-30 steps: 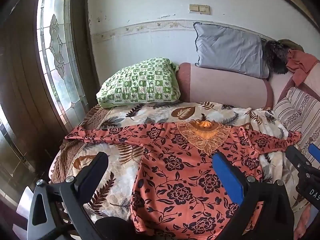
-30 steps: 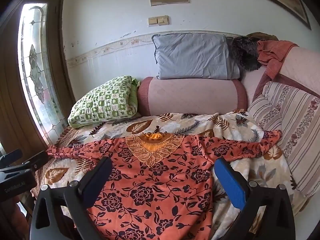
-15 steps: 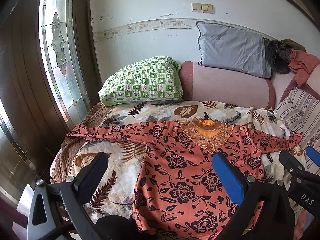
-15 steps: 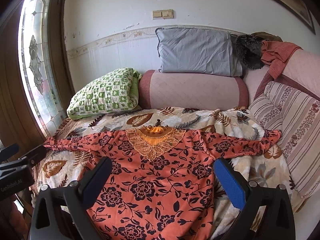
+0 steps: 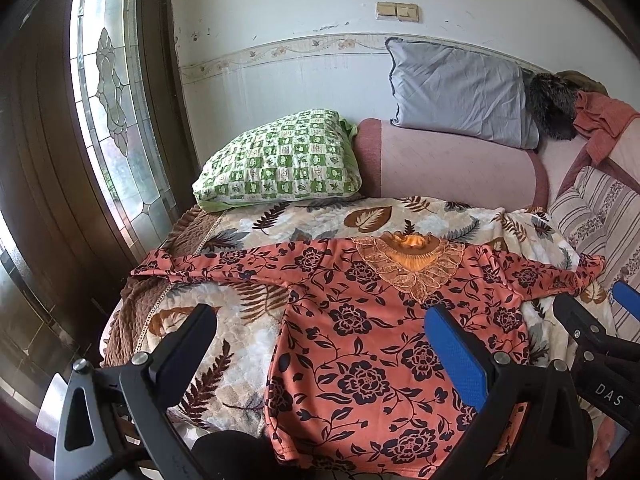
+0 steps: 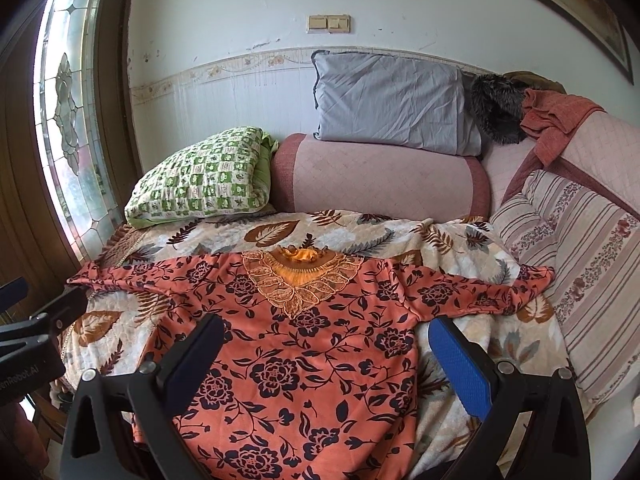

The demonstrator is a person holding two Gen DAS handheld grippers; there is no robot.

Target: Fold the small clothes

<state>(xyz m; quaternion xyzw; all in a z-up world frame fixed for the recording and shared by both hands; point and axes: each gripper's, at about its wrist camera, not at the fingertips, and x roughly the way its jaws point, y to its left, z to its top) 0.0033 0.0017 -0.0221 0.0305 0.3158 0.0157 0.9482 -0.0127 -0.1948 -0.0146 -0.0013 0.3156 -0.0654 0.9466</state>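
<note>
Leaf-print bedspread [image 5: 304,220] is covering the bed, window [image 5: 108,92] sitting on the left side and white wall behind. Orange floral top [image 5: 360,340] is lying face up and spread flat on the bedspread, neckline with orange lace trim [image 5: 412,264] pointing toward the wall, both sleeves stretching out sideways. Left sleeve end [image 5: 160,264] is reaching the bed's window-side edge; right sleeve end [image 6: 532,280] is lying just beside the striped cushion [image 6: 592,256].

Left gripper [image 5: 320,340] is hovering over the lower left part of the top, jaws wide apart, gripping nothing. Right gripper [image 6: 324,356] is hovering over the lower middle of the top, jaws also wide apart, nothing between them. Each gripper is showing at the edge of the other's view.

Green checked pillow [image 6: 200,180] is leaning against the pink bolster [image 6: 380,180] at the head of the bed. Grey pillow [image 6: 392,104] is resting on top of the bolster, with a dark furry item [image 6: 496,108] and a rust-coloured cloth [image 6: 556,120] beside it on the right.
</note>
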